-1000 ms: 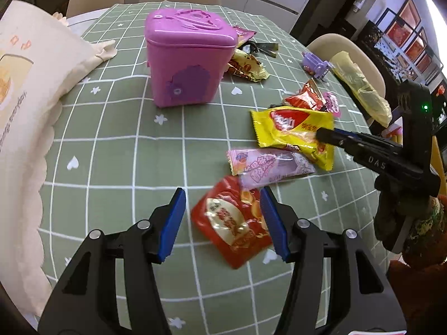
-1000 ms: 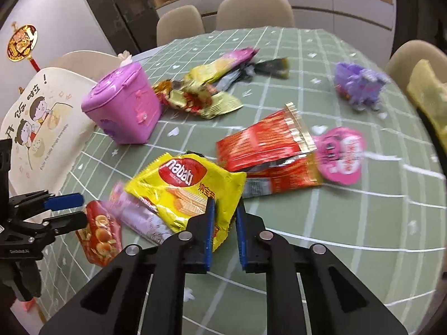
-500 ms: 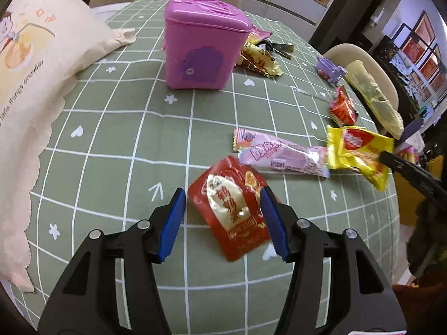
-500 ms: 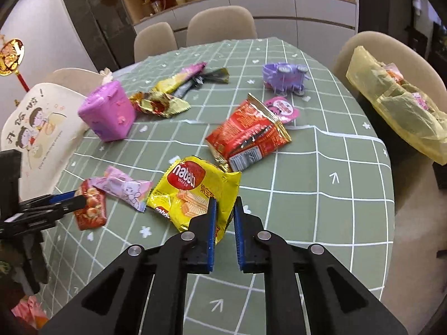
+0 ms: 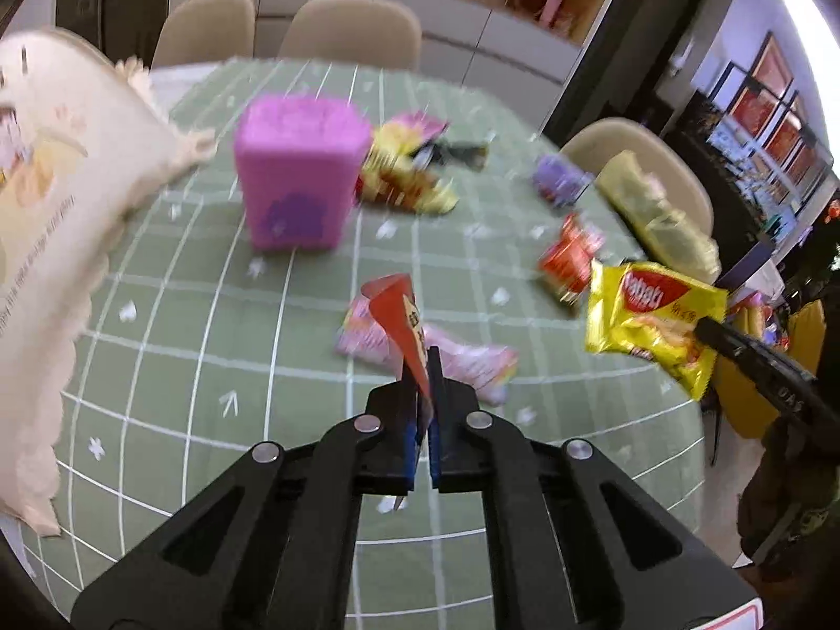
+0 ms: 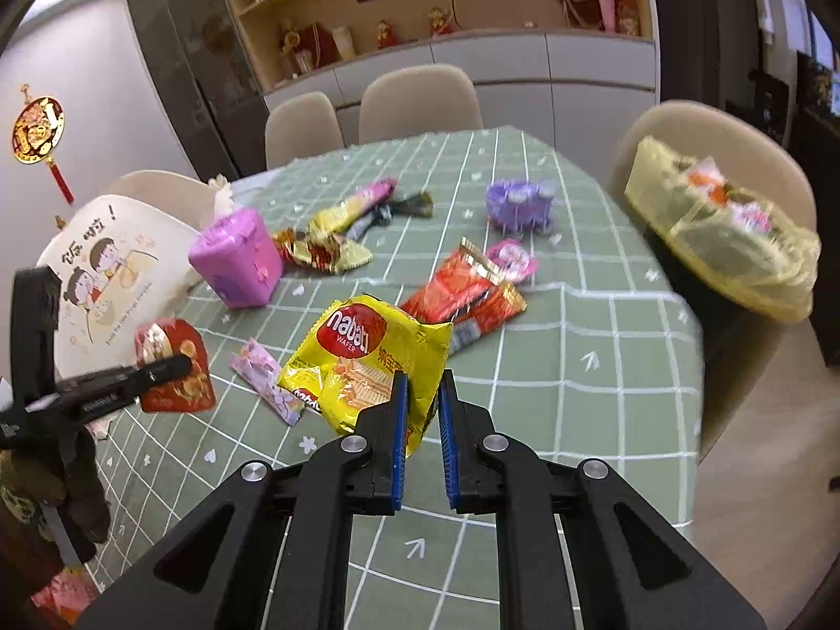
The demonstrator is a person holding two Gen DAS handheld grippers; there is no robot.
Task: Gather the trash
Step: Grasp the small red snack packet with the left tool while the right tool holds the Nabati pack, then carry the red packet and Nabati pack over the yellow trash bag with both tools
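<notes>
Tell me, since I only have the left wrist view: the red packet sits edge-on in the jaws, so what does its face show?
Observer: In the right wrist view the red packet shows its printed face with round snacks, pinched by the left gripper.
Operator: How is the yellow one held?
Observer: The right gripper grips the yellow wafer packet by a bottom corner.
Operator: What is in that bag on the chair?
Observer: The yellow bag holds several wrappers.

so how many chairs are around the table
4 visible: two beige chairs at the far side, one on the right with a yellow bag, one on the left behind the cushion. More may be hidden.
</notes>
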